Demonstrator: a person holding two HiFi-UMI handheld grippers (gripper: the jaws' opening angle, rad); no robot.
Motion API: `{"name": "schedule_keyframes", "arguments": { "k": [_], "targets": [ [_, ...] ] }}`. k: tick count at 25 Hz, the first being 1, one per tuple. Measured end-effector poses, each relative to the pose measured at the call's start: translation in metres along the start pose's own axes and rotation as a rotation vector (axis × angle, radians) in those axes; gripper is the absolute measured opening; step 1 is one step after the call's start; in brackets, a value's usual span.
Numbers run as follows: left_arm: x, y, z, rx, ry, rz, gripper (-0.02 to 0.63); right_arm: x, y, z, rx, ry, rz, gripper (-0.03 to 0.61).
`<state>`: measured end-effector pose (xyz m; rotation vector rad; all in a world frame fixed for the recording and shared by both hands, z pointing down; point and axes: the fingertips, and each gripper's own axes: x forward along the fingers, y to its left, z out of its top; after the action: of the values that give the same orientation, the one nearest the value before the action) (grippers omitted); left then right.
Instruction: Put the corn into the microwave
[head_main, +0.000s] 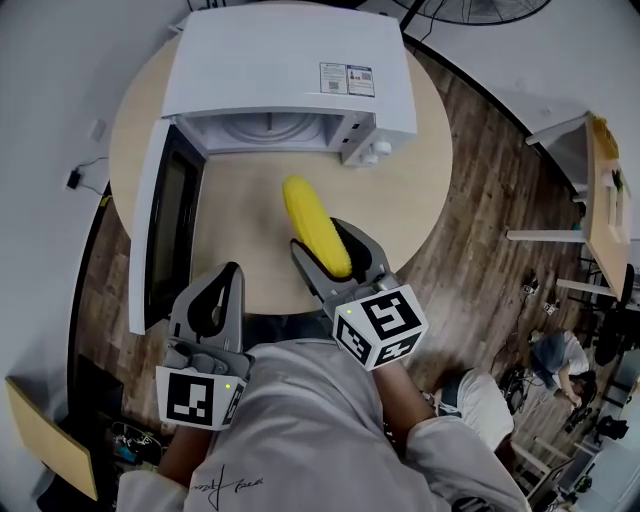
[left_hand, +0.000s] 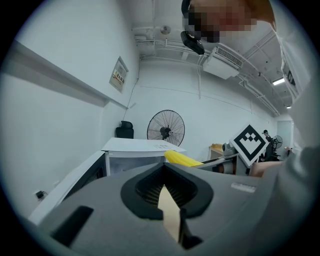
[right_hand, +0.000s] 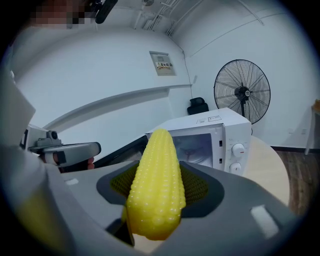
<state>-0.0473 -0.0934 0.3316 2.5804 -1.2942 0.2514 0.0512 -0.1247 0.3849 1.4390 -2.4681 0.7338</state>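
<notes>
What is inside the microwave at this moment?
Only a round turntable shows inside the open microwave, no food. Its own top covers the back part. The corn is outside it.

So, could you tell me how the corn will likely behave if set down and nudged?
The corn is probably stiff: it juts straight past the fingers without drooping. Round and tapered, it may roll in a curve if pushed. Its bumpy kernels likely aid grip.

The corn (right_hand: 155, 185) looks bumpy and glossy, the microwave (head_main: 290, 70) smooth-coated, the table (head_main: 420, 190) matt pale wood.
</notes>
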Motion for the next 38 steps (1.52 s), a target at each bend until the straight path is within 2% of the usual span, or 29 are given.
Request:
{"name": "schedule_keyframes", "arguments": {
  "k": [24,38],
  "targets": [
    [0.007,-0.004,-0.016,-0.028,0.052,0.068,-0.005,0.060,-0.033,-0.023,-0.016,0.089,0.051,0.265],
    [0.022,-0.001,-0.024,-0.033,0.081,0.077,-0.005,0.102,-0.070,-0.023,-0.035,0.128,0.025,0.265]
  ]
}}
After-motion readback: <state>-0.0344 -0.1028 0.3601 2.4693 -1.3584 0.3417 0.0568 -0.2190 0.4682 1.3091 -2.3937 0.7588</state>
